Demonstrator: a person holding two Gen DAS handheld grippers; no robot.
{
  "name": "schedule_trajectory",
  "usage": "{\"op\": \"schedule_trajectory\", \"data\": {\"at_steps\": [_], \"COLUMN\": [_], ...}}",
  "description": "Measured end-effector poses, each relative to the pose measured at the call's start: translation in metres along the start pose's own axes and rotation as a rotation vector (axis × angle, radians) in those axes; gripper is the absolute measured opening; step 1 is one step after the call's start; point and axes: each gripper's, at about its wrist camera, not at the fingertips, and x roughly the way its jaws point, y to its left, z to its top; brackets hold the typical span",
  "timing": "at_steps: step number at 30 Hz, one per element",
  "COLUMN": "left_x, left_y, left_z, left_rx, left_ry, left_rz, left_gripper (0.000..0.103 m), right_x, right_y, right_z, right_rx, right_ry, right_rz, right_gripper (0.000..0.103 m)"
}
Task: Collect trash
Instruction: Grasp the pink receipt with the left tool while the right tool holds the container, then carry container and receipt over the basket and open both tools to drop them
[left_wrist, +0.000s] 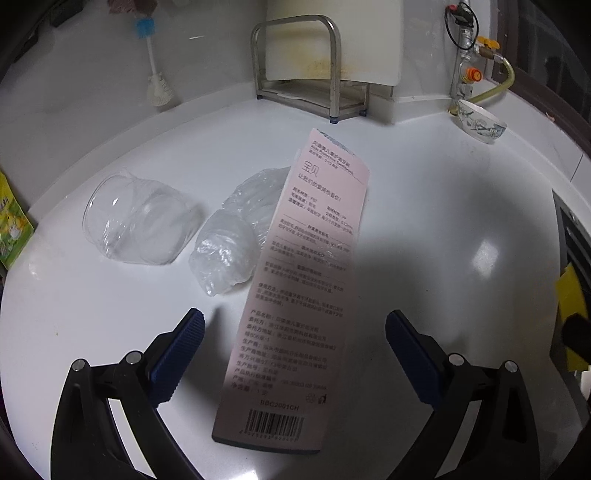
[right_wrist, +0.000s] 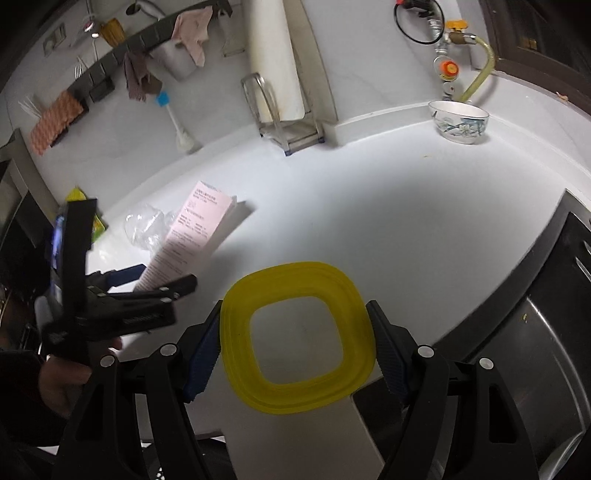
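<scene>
A long pink toothbrush package (left_wrist: 295, 288) lies on the white counter (left_wrist: 443, 229) between the spread blue pads of my open left gripper (left_wrist: 295, 350), touching neither pad. Two crumpled clear plastic pieces (left_wrist: 136, 218) (left_wrist: 236, 236) lie just left of it. My right gripper (right_wrist: 295, 339) is shut on a yellow ring-shaped lid (right_wrist: 295, 336), its pads pressing both sides. The right wrist view also shows the pink package (right_wrist: 184, 236) and the left gripper (right_wrist: 162, 284) over it.
A metal rack with a white cutting board (left_wrist: 332, 55) stands at the back. A patterned bowl (left_wrist: 480, 123) sits back right beside a gas valve (left_wrist: 472, 74). A bottle brush (left_wrist: 155, 74) leans on the wall. A green-yellow packet (left_wrist: 11, 221) lies far left.
</scene>
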Motion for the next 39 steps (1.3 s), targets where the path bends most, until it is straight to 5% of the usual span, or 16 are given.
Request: {"op": "schedule_trajectory", "data": {"at_steps": [3, 12, 39], "left_x": [0.0, 0.001, -0.092], "left_y": [-0.003, -0.008, 0.018], "left_z": [0.003, 0.005, -0.018], "left_rx": [0.017, 0.034, 0.024], "left_ry": [-0.01, -0.015, -0.096], "left_rz": [0.006, -0.034, -0.073], "left_gripper": [0.095, 0.05, 0.049], "right_x": [-0.004, -0.009, -0.042], "right_y": [0.0, 0.005, 0.062], "right_z": [-0.002, -0.006, -0.028], "right_rx": [0.012, 0.02, 0.02], "right_ry": [-0.009, -0.009, -0.005], "right_rz": [0.003, 0.004, 0.02], "right_gripper": [0.071, 0.071, 0.071]}}
